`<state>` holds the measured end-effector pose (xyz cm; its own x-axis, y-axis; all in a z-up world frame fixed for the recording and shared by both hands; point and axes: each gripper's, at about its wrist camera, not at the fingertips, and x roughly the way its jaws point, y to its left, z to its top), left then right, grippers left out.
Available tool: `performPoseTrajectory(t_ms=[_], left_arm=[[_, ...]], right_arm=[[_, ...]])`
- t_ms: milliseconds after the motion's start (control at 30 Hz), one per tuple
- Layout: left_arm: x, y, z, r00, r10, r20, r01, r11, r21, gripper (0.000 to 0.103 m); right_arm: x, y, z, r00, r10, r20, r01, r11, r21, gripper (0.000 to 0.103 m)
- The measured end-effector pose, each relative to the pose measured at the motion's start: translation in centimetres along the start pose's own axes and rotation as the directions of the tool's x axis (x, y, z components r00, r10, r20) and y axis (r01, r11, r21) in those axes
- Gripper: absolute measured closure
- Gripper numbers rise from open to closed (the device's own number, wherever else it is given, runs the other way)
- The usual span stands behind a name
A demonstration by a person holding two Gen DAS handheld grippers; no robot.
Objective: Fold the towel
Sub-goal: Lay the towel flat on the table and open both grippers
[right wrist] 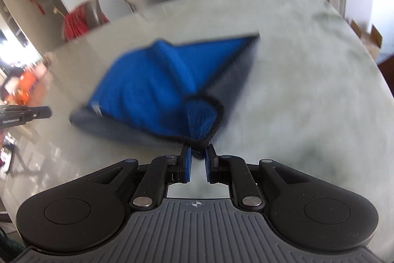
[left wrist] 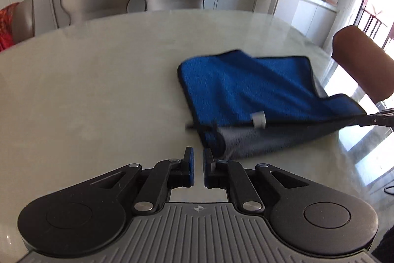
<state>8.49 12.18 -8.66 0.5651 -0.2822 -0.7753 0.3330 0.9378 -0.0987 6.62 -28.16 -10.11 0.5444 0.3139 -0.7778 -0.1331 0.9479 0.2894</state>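
Right gripper (right wrist: pixel 198 154), jaws narrowed on a black-edged corner of the towel (right wrist: pixel 157 88), lifting that corner off the table (right wrist: pixel 307 80). Left gripper (left wrist: pixel 198 159), jaws nearly together with nothing between them, just beside the towel's near edge. The towel, blue above and grey beneath, lies partly folded on the table; motion blur leaves its fold lines uncertain.

Surface: pale marbled table (left wrist: pixel 98 80), glossy, with a curved far edge.
Lying on it: one towel (left wrist: pixel 241 90), blue on top, grey underneath, dark-bound hem.
Towel's place: toward the tabletop's right edge, well short of the far edge.
Towel's lie: partly folded over, one corner lifted off the tabletop.
Rest of tabletop: window glare near the right edge.
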Motion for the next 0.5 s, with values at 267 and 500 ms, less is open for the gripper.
performPoseTrajectory(t_ms=[267,500], left_arm=[[0.2,-1.1,3.0,0.995,-0.022,0.1,0.012,0.995,0.098,0.088],[5.2,-4.5,6.8,0.985,-0.154,0.074,0.134,0.964,0.231,0.083]], right_arm=[[-1.2,0.1,3.2,0.992,0.016,0.122,-0.018,1.0,0.015,0.069],[3.2,0.0,5.0,0.999,-0.005,0.036,0.008,0.997,-0.083,0.068]])
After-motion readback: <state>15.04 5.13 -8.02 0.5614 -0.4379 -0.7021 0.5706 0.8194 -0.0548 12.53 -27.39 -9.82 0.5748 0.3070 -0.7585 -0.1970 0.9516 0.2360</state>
